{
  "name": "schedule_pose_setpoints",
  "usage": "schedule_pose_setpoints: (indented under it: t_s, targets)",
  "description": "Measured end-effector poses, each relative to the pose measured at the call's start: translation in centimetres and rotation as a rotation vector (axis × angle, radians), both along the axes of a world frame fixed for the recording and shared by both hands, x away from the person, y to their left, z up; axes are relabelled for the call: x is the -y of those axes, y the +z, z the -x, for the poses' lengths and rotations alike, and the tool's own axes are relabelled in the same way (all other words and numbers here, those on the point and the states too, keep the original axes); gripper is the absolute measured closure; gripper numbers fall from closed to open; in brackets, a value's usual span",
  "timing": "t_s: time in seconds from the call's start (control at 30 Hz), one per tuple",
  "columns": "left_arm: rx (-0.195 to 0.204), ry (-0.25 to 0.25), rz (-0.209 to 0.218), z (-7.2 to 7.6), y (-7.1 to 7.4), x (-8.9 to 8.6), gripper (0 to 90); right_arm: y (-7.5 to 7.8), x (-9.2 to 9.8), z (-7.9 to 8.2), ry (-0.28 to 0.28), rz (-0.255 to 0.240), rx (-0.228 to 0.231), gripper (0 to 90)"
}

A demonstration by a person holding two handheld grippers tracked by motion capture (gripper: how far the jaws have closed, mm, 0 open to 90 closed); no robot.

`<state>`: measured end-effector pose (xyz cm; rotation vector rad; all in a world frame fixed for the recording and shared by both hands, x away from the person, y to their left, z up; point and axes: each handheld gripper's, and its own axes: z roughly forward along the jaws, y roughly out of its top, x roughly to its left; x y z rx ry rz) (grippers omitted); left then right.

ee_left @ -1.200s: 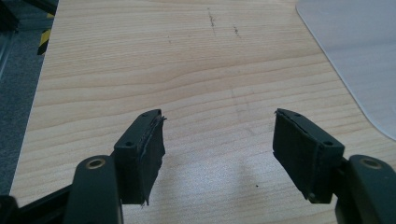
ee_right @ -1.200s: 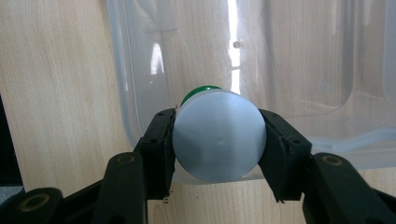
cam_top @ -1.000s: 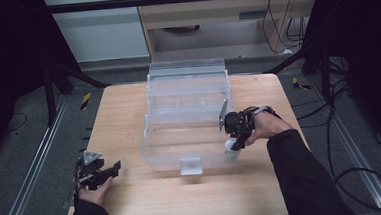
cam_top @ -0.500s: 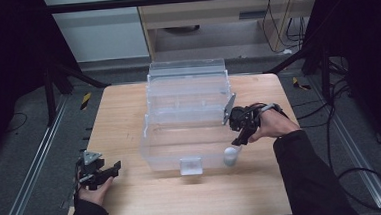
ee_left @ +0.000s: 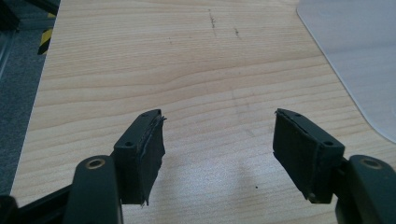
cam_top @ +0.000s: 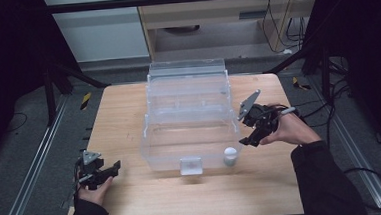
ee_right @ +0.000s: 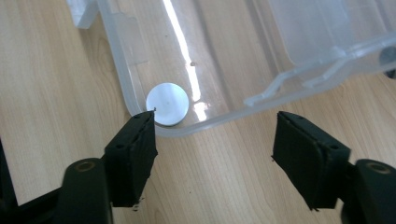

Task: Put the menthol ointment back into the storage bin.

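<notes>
One white cylinder (cam_top: pixel 230 156) in one clear bin (cam_top: pixel 189 118); right hand-held gripper (cam_top: pixel 252 133) just opening, empty; left hand-held gripper (cam_top: pixel 113 168) wide, empty.

Overhead light is falling brightly on the table (cam_top: pixel 134 201) while the room around it is sinking into near black. Beyond the right gripper's fingers (ee_right: pixel 133 154), a hard white streak of glare is running across the clear plastic bin (ee_right: pixel 327 28). Soft shadows are pooling under the left gripper's fingers (ee_left: pixel 144 154). The high view is looking grainy and slightly soft.
</notes>
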<state>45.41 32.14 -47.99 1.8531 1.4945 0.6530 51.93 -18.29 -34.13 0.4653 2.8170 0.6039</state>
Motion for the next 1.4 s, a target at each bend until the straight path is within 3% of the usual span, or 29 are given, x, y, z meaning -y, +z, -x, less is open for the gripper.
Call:
schedule_pose_setpoints:
  t_s: [0.2,0.57,0.9,1.07,1.17,1.3,1.4]
  targets:
    - [0.001,-0.005,-0.004,0.0,0.0,0.1,33.3,-1.1,2.5,0.9,-0.098,-0.097,0.020,23.7]
    - [0.003,-0.012,-0.004,0.0,0.0,0.1,33.2,-4.1,5.6,2.8,-0.267,-0.226,0.055,17.1]
    - [0.003,-0.017,-0.007,0.1,0.0,0.3,33.1,-7.1,8.1,4.6,-0.494,-0.417,0.117,13.2]
    - [0.002,-0.016,-0.008,0.0,0.0,0.2,33.0,-9.0,9.0,5.0,-0.574,-0.461,0.119,12.0]
    - [0.002,-0.014,-0.010,0.1,0.0,0.2,32.8,-10.1,9.5,5.1,-0.609,-0.468,0.138,11.9]
    - [0.007,-0.011,-0.012,0.1,-0.1,0.1,31.7,-11.5,10.4,5.3,-0.667,-0.516,0.172,12.6]
    - [0.009,-0.010,-0.012,0.0,-0.2,0.1,30.5,-12.2,11.1,5.3,-0.691,-0.510,0.178,12.5]
